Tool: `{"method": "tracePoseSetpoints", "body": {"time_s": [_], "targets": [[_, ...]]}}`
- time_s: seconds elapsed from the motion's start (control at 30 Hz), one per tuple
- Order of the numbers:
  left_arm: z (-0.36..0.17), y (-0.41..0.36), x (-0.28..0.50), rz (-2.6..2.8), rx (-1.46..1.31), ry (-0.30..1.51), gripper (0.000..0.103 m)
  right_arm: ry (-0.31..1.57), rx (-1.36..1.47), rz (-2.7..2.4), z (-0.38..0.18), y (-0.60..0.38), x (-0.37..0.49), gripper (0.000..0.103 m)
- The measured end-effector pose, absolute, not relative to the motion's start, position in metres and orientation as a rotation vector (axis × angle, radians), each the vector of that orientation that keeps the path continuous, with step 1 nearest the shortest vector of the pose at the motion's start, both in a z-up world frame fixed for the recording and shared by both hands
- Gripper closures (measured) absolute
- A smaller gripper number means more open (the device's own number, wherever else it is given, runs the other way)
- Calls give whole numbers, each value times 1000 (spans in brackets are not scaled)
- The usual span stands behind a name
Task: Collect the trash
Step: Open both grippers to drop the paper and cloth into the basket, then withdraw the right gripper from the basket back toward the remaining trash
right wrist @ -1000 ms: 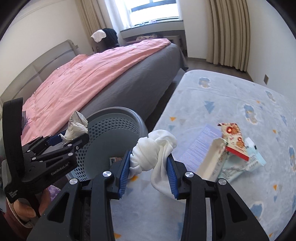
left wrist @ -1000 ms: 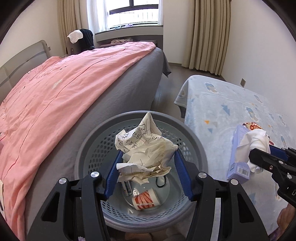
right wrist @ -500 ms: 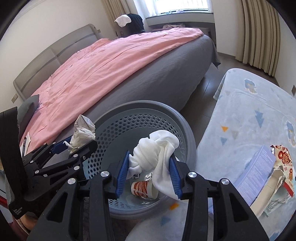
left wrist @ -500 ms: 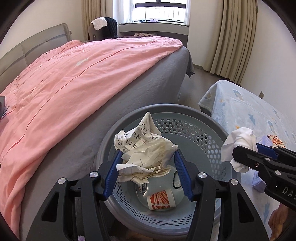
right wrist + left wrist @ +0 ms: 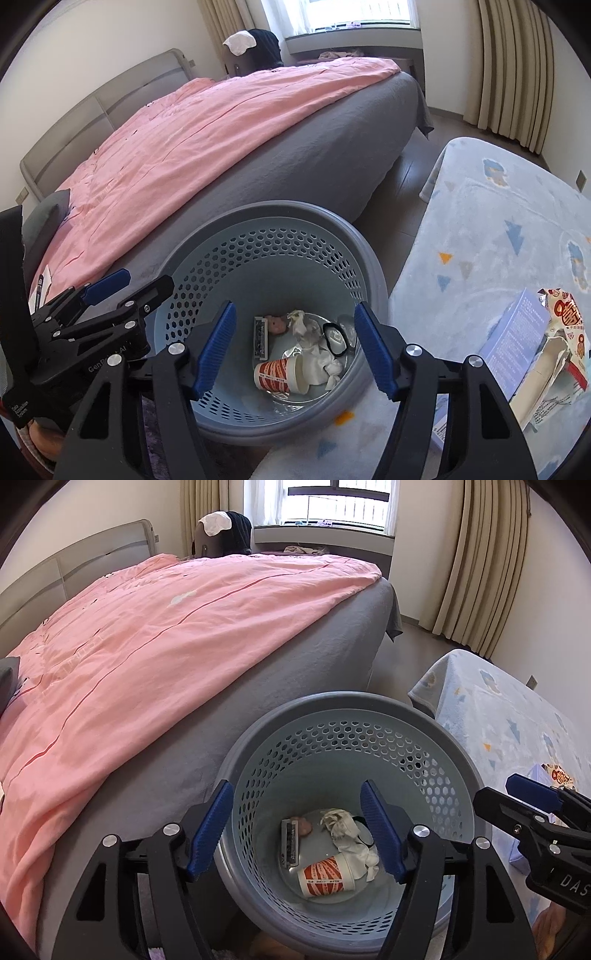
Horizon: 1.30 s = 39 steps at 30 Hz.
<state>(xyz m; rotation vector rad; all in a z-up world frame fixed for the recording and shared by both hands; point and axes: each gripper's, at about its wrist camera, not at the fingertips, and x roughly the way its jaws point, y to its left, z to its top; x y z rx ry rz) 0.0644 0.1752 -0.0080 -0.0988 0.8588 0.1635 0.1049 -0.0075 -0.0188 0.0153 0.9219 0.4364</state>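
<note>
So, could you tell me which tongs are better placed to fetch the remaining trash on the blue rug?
Probably the right tongs: open, empty, beside the pale purple cardboard box and red-printed wrapper; the left tongs hang bed-side.

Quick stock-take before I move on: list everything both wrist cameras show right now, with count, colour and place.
Basket: 1, grey-blue, perforated, on the floor between bed and rug.
Paper cup: 1, white with red print, on its side in the basket.
Crumpled paper: 1, off-white, in the basket.
White wad: 1, white, in the basket beside the cup.
Other bits in the basket: a small grey strip, a pinkish lump, a black loop.
Box: 1, pale purple, on the rug.
Snack wrapper: 1, red and white, on the rug beside the box.
Rug: 1, light blue.
Bed: 1, grey with a pink cover.
Curtains: beige, by the window.
Left gripper: open, empty, over the basket.
Right gripper: open, empty, over the basket.
</note>
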Motion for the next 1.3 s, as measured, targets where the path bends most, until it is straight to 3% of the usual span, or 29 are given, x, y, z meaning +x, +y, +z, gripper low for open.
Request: {"method": "tracePoseSetpoints", "body": {"time_s": [0.57, 1.3], "targets": [[-8, 168, 61, 151, -82, 853, 35, 951, 56, 289, -29, -40, 80, 35], [-5, 107, 45, -20, 3, 854, 35, 918, 160, -51, -12, -190, 6, 35]]}}
